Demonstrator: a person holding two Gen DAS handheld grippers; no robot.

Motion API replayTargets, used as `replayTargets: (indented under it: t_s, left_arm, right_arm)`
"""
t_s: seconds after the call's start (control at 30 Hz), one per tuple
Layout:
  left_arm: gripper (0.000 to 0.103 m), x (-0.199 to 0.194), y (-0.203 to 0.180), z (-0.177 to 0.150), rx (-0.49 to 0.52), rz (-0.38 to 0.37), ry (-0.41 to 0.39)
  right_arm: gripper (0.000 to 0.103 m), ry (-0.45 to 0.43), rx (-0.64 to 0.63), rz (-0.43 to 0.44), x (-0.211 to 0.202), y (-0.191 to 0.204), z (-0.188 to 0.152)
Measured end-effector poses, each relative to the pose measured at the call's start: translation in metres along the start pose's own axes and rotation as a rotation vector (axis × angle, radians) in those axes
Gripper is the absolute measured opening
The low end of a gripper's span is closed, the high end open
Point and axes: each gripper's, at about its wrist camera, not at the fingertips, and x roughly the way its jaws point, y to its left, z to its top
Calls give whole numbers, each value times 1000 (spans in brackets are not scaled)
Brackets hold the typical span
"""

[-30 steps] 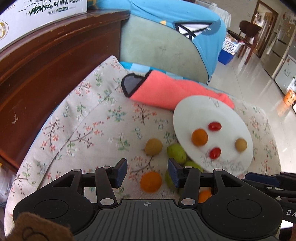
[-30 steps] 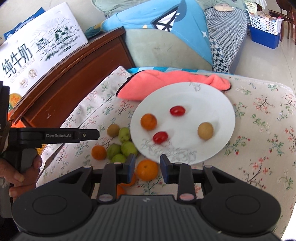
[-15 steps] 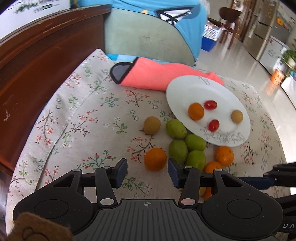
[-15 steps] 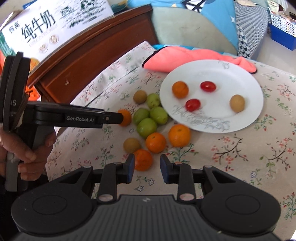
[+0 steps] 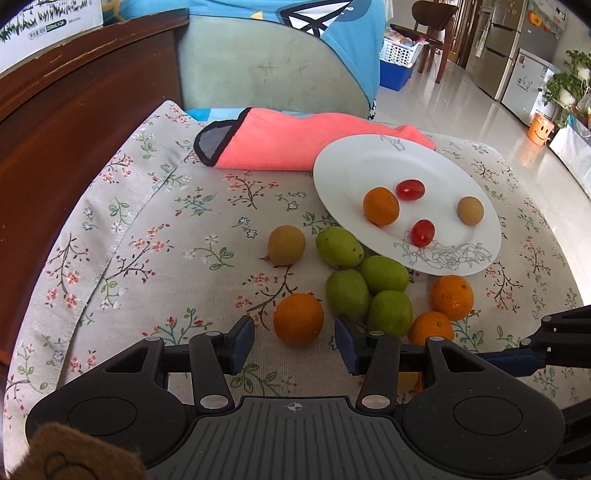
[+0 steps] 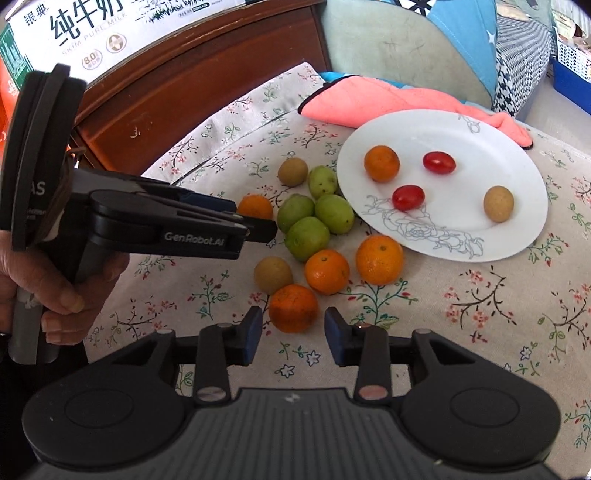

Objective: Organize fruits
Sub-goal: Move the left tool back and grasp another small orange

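Note:
A white plate (image 5: 369,166) (image 6: 461,133) on the floral cloth holds an orange, two red tomatoes and a brown fruit. Left of it lie several green fruits (image 5: 347,293) (image 6: 306,236), oranges and brown fruits. My left gripper (image 5: 294,341) is open, its fingers on either side of an orange (image 5: 298,319), just in front of it. My right gripper (image 6: 293,334) is open, with another orange (image 6: 293,308) just ahead between its fingertips. The left gripper also shows in the right wrist view (image 6: 255,225).
A pink cloth (image 5: 295,144) (image 6: 388,101) lies behind the plate. A dark wooden headboard (image 5: 55,122) runs along the left. A cushion (image 5: 266,70) stands at the back. A milk carton (image 6: 92,33) sits on the headboard.
Both grippers have pulled back and down towards the near fruits. An orange now sits between each gripper's open fingers. The fruits have not moved.

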Motion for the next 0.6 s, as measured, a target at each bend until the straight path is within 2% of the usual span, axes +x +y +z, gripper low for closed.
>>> replayTargets:
  t_s: [0.47,0.6]
  left_arm:
    - [47,7,-8,0,43,1,-37]
    - [37,6,-8,-1,48,-8,-39]
  right_arm:
    - [39,7,-35,-17,9,8,1]
    - [32,6,-45,-29,9,8,0]
